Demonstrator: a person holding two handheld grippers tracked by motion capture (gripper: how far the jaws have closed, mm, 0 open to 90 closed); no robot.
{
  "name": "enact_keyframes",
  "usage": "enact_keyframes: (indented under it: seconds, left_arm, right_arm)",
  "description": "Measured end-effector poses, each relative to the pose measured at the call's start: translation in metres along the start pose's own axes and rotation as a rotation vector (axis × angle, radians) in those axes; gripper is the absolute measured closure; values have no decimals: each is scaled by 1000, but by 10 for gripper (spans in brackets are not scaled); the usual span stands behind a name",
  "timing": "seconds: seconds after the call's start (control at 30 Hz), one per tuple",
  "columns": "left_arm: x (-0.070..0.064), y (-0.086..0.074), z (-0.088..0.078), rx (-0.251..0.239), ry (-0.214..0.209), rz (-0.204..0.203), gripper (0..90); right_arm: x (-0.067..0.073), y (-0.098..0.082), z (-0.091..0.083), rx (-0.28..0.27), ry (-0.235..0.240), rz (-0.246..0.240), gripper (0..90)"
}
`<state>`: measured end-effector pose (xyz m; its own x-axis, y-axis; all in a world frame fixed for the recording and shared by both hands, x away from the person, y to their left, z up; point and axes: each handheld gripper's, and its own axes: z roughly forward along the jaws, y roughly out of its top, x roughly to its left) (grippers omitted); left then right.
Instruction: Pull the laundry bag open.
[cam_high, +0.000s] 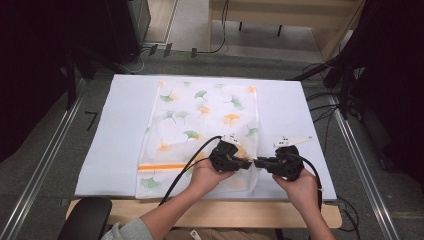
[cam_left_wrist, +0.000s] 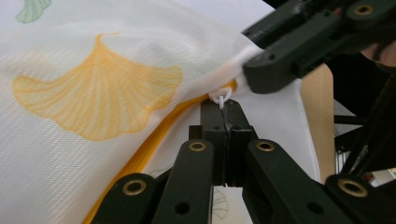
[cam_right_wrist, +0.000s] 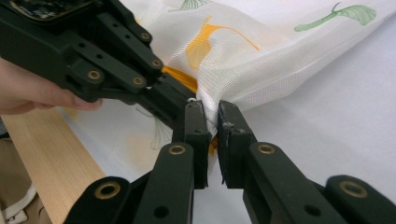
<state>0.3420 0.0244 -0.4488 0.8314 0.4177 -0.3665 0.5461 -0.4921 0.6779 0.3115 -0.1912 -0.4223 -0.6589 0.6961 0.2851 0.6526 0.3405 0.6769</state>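
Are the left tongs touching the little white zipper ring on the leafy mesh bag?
Touching. The left gripper view shows the left tongs shut on the small white zipper ring of the white mesh bag with ginkgo-leaf print.

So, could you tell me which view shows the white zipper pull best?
The left gripper view: the zipper pull sits close up, pinched at the shut left gripper. In the right gripper view it barely peeks out; the high view leaves it too small.
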Motion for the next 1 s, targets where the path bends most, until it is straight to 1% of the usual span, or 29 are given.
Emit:
enact_keyframes:
  seconds: [0.07,0.13,0.2,0.23,0.33,0.4,0.47,0.67,0.83,0.97,1.0]
  left_arm:
    - [-2,0,-2,13,5,6,900]
    - [-1,0,-3,24,10,7,900]
    - [2,0,-5,26,12,-5,900]
    - [3,1,-6,28,13,-4,900]
    - [2,1,-5,18,15,-7,900]
    - [2,1,-4,11,-1,-16,900]
    - [2,2,-4,14,6,-12,900]
    - [2,2,-2,11,7,-27,900]
    - [3,3,-1,1,21,-18,900]
    - [3,3,-1,-6,18,-21,900]
    - [3,3,-1,-6,17,-22,900]
  right_arm:
    - [-1,0,0,3,-4,-5,851]
    - [-1,-1,0,7,-2,-1,851]
    - [-1,-1,0,6,-2,-3,852]
    - [0,0,0,5,-3,-3,852]
    - [0,0,0,7,-3,2,853]
    - [0,0,0,8,-4,0,852]
    - [0,-1,0,12,-4,0,853]
    - [1,-1,2,18,0,-8,854]
    - [1,0,2,21,4,-10,855]
    - [2,-1,3,29,12,-9,855]
    - [2,-1,3,27,14,-17,855]
